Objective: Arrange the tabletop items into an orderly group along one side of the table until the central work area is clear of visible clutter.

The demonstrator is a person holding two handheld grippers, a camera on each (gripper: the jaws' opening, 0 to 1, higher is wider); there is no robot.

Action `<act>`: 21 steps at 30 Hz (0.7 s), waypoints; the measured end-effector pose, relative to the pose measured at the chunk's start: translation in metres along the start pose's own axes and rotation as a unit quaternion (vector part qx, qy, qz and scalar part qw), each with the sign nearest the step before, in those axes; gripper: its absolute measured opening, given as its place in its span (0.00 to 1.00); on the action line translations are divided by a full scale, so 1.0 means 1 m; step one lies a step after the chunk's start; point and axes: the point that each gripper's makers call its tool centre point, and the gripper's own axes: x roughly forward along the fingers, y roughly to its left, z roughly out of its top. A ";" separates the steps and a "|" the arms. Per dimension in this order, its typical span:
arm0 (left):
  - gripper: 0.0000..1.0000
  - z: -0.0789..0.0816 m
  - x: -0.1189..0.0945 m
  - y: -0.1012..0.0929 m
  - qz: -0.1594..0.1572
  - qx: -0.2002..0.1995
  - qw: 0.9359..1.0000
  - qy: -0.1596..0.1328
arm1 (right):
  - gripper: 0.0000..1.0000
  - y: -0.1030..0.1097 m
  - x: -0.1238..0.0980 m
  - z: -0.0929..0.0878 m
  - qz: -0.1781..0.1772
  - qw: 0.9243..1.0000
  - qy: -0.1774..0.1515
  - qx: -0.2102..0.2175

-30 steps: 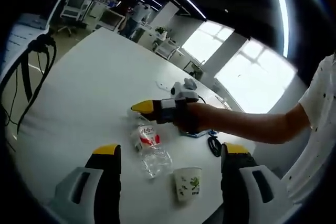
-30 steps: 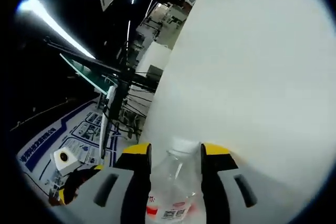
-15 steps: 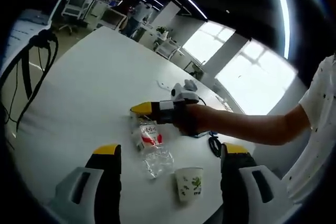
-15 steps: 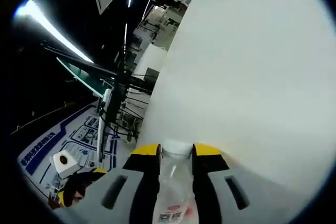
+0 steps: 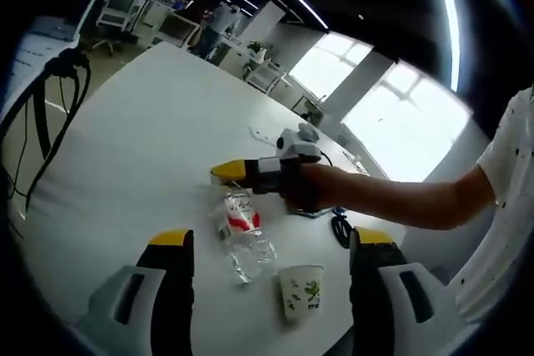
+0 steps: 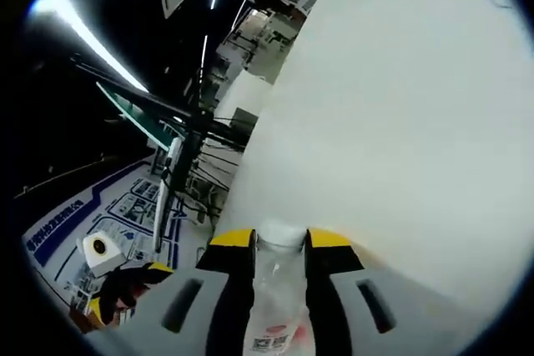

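The right gripper point(image 6: 279, 243) clamps the neck of a clear bottle point(image 5: 241, 233) lying on the white table point(image 5: 133, 156), its long axis running along the jaws toward the cap. The left gripper point(image 5: 269, 248) hangs spread and empty just behind, nearer the paper cup point(image 5: 299, 290).

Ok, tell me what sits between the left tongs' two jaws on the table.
In the left gripper view, the paper cup stands between the left tongs jaws, with the plastic bottle lying beyond it on the table.
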 end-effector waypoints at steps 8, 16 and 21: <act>0.77 0.000 0.003 -0.001 -0.004 0.002 1.000 0.004 | 0.20 0.013 -0.006 0.000 0.008 1.000 -0.004 -0.026; 0.77 -0.001 0.012 0.003 -0.011 0.003 1.000 0.012 | 0.20 0.026 -0.013 0.004 0.011 0.997 -0.007 -0.070; 0.76 0.001 0.022 0.006 -0.020 0.006 1.000 0.017 | 0.20 0.033 -0.016 0.004 0.015 0.996 -0.010 -0.090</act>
